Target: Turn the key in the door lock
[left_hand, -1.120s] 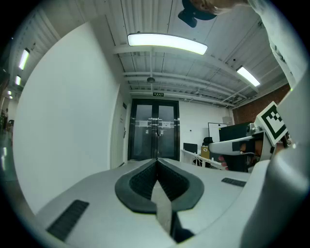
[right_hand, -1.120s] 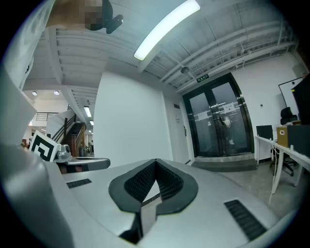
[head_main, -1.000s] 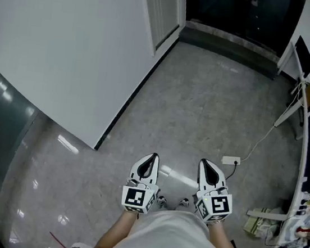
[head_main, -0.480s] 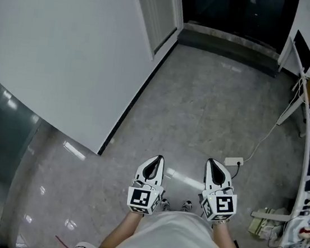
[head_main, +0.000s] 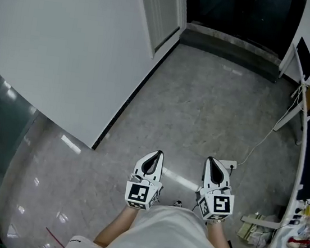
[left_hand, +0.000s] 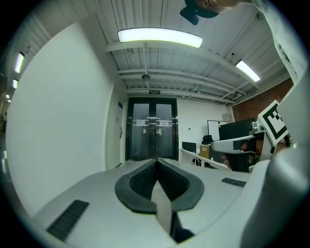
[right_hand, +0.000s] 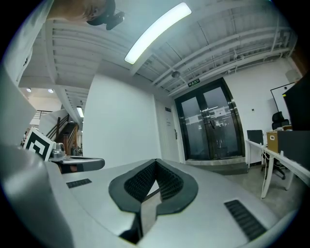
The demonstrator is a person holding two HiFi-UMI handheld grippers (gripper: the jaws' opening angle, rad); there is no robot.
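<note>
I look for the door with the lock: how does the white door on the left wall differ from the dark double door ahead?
The white door is one opaque leaf set in the left wall; the double door has two dark glass leaves across the corridor's end. The white door carries a small handle; the double door has long upright handles where its leaves meet. Both stand in the same far corner; no key shows on either.

White left gripper (head_main: 158, 153), white right gripper (head_main: 211, 159), black-and-white marker cubes (head_main: 139, 194), dark ribbed pads (left_hand: 140, 181), white shirt (head_main: 170, 242)
</note>
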